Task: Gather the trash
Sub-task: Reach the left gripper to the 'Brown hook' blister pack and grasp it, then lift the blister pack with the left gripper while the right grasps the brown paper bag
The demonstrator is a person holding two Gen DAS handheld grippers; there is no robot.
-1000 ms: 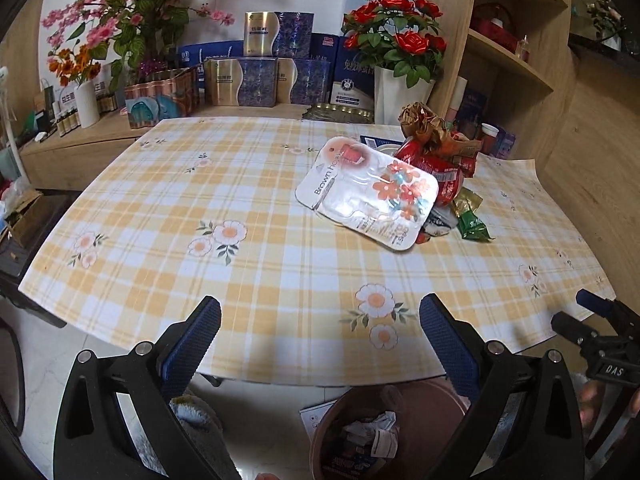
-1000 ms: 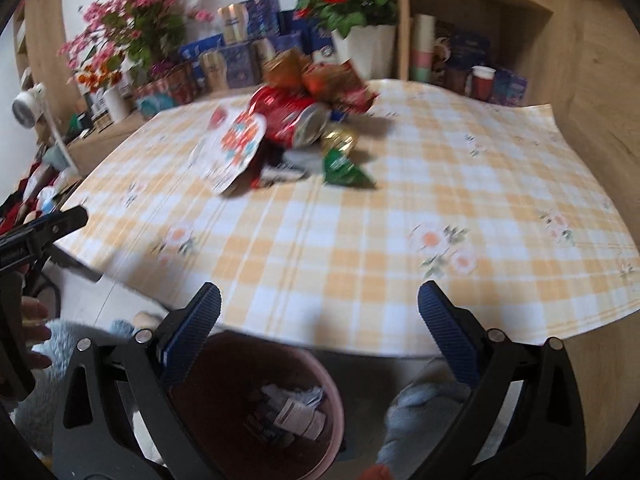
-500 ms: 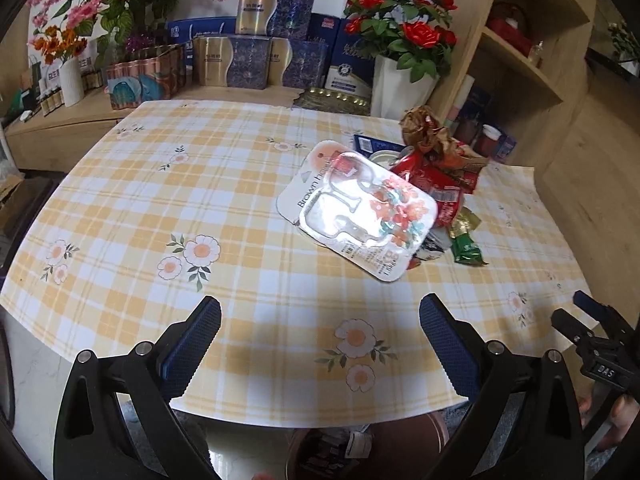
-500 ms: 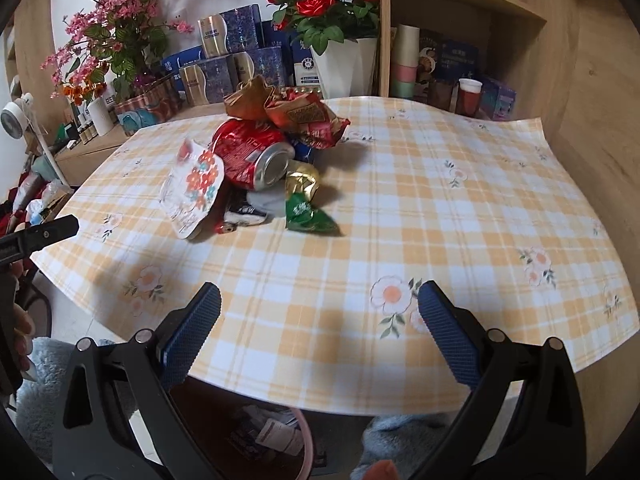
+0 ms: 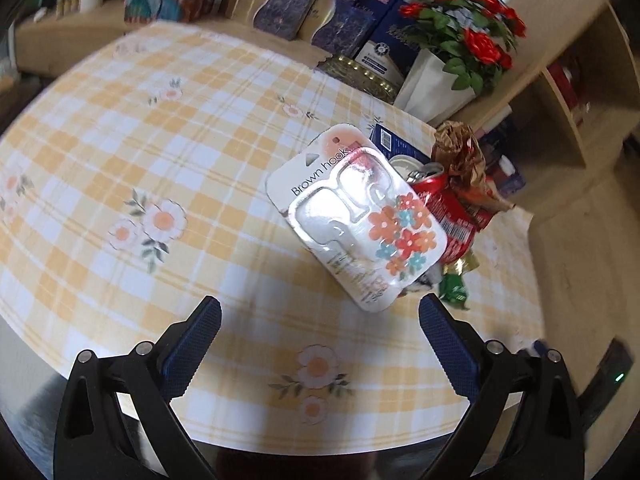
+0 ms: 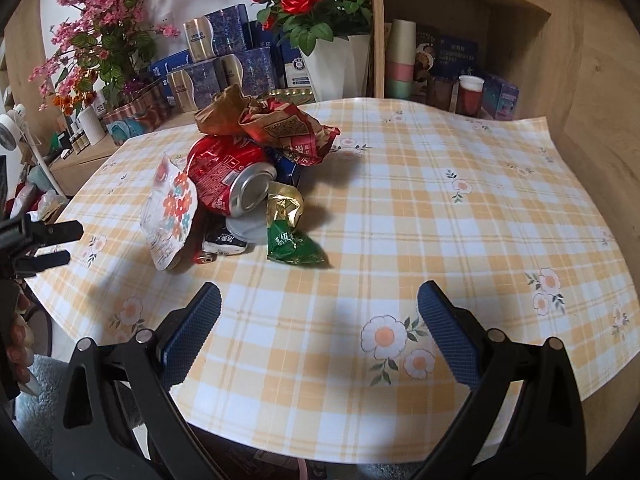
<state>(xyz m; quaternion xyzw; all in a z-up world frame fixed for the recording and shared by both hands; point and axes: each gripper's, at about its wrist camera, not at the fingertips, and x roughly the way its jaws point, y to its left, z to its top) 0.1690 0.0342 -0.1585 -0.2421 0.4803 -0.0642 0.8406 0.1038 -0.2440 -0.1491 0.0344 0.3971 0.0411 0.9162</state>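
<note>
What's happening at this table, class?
A person holds two handheld grippers over a checked tablecloth; both the left gripper and the right gripper have jaws open and empty. A trash pile waits untouched: a "Brown hook" blister pack, a crushed red can, crumpled wrappers and a green packet.

This looks like a lived-in home, probably a dining or living corner. A table (image 6: 460, 216) wears a yellow-and-white checked cloth printed with daisies. Behind it a low wooden sideboard (image 6: 80, 160) carries a spray of pink artificial blossoms (image 6: 100, 28), red roses in a white vase (image 6: 340, 64), and stacked blue-and-gold gift boxes (image 6: 236, 64). Beside these stands a light wooden shelf unit (image 6: 472, 4) holding pastel stacked cups (image 6: 400, 64) and small boxes. Snack wrappers and a crushed red can (image 6: 228, 176) lie heaped on the cloth, household litter.
</note>
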